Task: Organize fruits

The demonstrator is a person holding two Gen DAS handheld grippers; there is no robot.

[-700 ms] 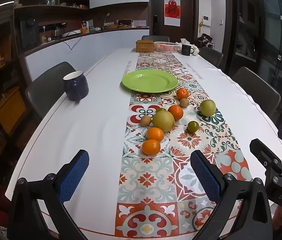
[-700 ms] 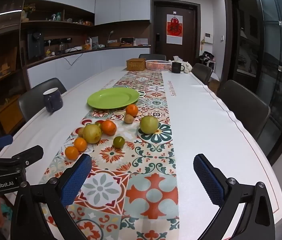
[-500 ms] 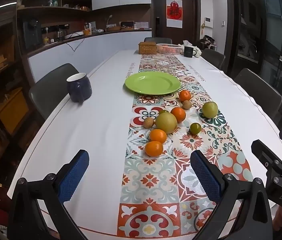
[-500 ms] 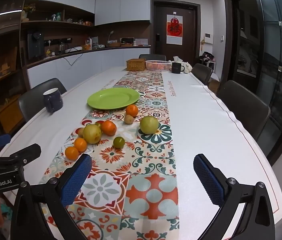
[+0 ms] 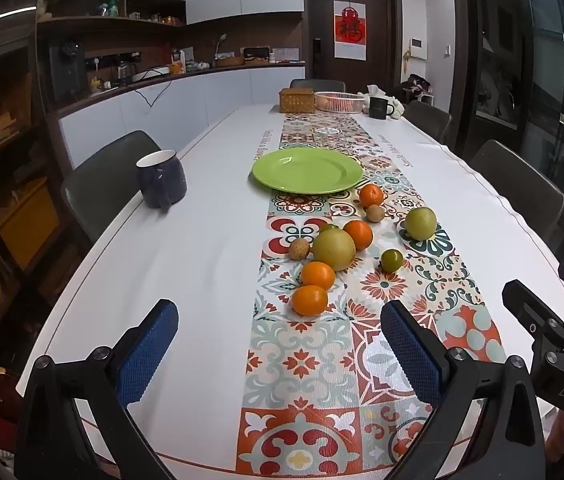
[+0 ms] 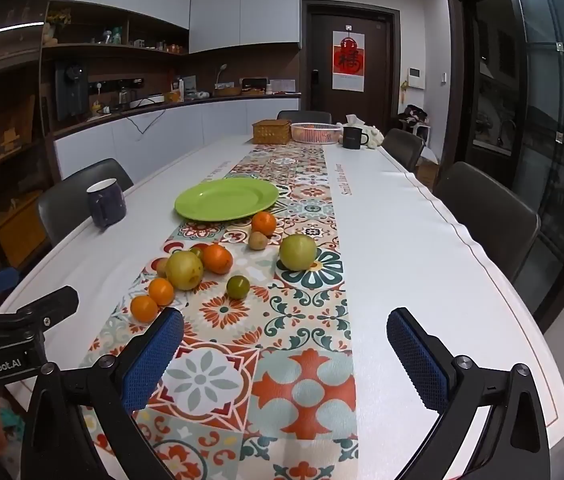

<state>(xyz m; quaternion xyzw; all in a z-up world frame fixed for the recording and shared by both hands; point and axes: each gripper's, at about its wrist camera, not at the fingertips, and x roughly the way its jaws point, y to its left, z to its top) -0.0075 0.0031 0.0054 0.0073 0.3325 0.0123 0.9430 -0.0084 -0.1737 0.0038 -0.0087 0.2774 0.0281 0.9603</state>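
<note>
Several fruits lie loose on the patterned table runner (image 5: 302, 360): oranges such as the nearest one (image 5: 309, 300) (image 6: 144, 308), a big yellow-green fruit (image 5: 334, 249) (image 6: 184, 270), a green apple (image 5: 420, 223) (image 6: 298, 252), a small green citrus (image 5: 391, 260) (image 6: 238, 286) and small brown fruits (image 5: 299, 249). Beyond them sits an empty green plate (image 5: 308, 171) (image 6: 227, 199). My left gripper (image 5: 278, 352) stands open near the table's front edge, short of the fruits, nothing between its fingers. My right gripper (image 6: 286, 356) is open too, over the runner, to the right of the oranges.
A dark blue mug (image 5: 161, 179) stands left of the plate. At the far end are a wicker box (image 5: 296, 101), a pink basket (image 5: 339, 102) and a black mug (image 5: 378, 108). Grey chairs (image 6: 486, 216) line both sides of the white table.
The left wrist view has tilted up slightly, so the fruits and plate sit lower in its frame. The right gripper has barely moved. Both grippers stay open.
</note>
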